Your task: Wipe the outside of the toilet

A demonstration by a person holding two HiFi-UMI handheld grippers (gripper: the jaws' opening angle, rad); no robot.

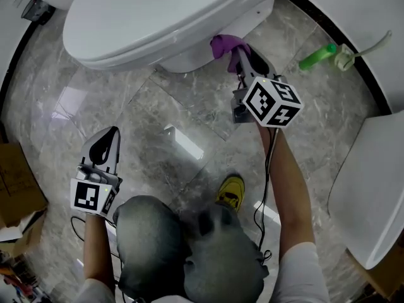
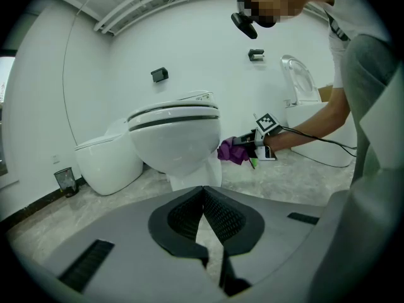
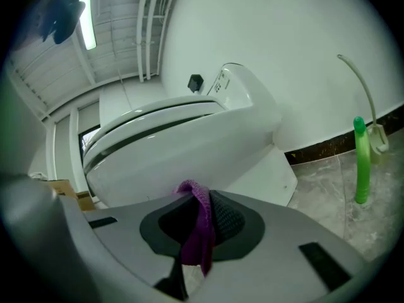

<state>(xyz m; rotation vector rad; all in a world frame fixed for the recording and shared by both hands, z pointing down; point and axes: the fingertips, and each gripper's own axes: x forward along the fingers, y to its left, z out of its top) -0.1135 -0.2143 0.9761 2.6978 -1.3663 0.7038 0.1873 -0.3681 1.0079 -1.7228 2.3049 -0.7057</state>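
One purple cloth [image 1: 222,43] (in right claw [image 1: 238,52]) touches the toilet [image 1: 158,17].

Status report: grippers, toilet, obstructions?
Right gripper shut on purple cloth at side of white ceramic toilet. Left gripper shut, empty. Green plastic bottle stands apart, not blocking.

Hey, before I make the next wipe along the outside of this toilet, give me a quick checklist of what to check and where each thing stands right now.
1. Purple cloth clamped in the right gripper: ok, jaws shut on it.
2. Cloth against the toilet under the bowl: ok, judging by the head view.
3. Toilet lid down: ok.
4. Left gripper out of the way: ok, shut, empty, well back from the toilet.
5. Green bottle clear of the wipe path: ok, it is over by the wall.
6. Cloth damp enough: cannot tell.
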